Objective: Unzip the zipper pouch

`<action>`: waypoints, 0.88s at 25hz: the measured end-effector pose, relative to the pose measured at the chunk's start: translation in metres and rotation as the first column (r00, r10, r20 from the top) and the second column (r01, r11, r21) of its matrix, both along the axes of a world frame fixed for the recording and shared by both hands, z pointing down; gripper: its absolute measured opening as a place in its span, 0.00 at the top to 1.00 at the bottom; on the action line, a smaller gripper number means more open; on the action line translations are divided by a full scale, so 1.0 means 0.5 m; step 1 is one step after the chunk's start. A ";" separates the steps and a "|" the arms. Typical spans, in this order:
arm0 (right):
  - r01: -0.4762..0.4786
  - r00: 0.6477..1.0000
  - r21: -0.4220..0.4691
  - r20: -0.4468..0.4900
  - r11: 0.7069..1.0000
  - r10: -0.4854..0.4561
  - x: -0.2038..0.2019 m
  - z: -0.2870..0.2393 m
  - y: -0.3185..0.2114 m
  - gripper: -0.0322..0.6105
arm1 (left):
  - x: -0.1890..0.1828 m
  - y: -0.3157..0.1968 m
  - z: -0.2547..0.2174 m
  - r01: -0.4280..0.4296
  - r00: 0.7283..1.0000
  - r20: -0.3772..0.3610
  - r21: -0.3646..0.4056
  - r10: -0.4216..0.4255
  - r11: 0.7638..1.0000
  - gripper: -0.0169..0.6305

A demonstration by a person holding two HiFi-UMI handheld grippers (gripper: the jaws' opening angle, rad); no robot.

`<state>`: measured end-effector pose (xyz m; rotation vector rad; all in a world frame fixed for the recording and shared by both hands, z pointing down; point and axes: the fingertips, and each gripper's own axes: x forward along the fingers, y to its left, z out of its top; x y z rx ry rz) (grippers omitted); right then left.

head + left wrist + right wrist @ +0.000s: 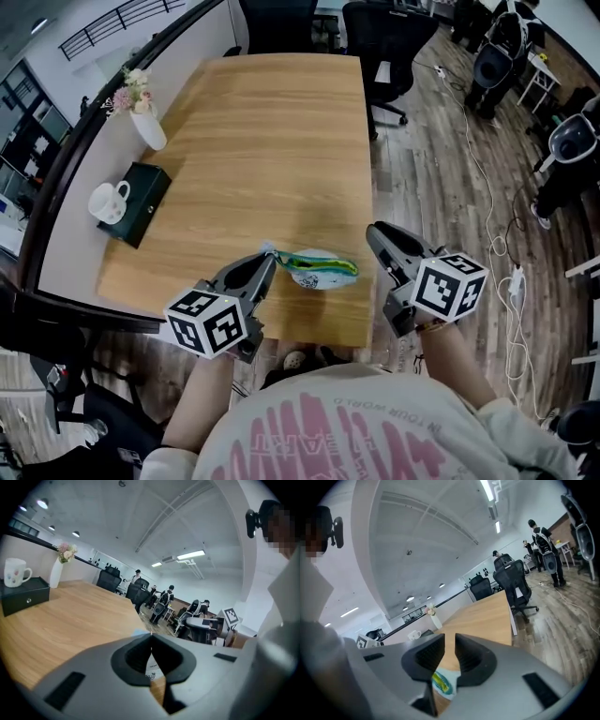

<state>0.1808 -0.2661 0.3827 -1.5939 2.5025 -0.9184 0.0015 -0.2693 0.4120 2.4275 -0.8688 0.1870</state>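
Right now your left gripper [270, 259] has its jaws pressed together at the tips, right at the left end of the zipper pouch [317, 270], where a small blue tab [269, 250] shows. You cannot tell from either view whether that tab is caught between the tips. The pouch lies near the front edge of the wooden table [281, 141], its green zipper running along the side nearer you. Your right gripper [375, 234] hangs just off the pouch's right end, apart from it, at the table's right edge. Its jaws stand a narrow gap apart with nothing between them, and the pouch shows below and beyond them.
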 end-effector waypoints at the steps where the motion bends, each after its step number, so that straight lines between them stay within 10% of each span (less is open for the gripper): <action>1: -0.001 1.000 0.002 0.014 1.000 0.001 0.002 0.001 0.003 0.85 | 0.002 0.004 -0.001 0.011 1.000 -0.002 -0.001 -0.011 1.000 0.96; 10: 0.056 0.996 -0.008 0.069 0.998 -0.055 -0.009 0.001 0.023 0.85 | -0.031 0.002 -0.039 0.165 0.984 -0.074 0.007 -0.164 0.986 0.93; 22: 0.064 0.997 0.039 0.035 0.997 -0.065 -0.021 -0.035 0.036 0.95 | -0.012 0.018 -0.086 0.153 0.981 -0.127 0.047 -0.146 0.987 0.96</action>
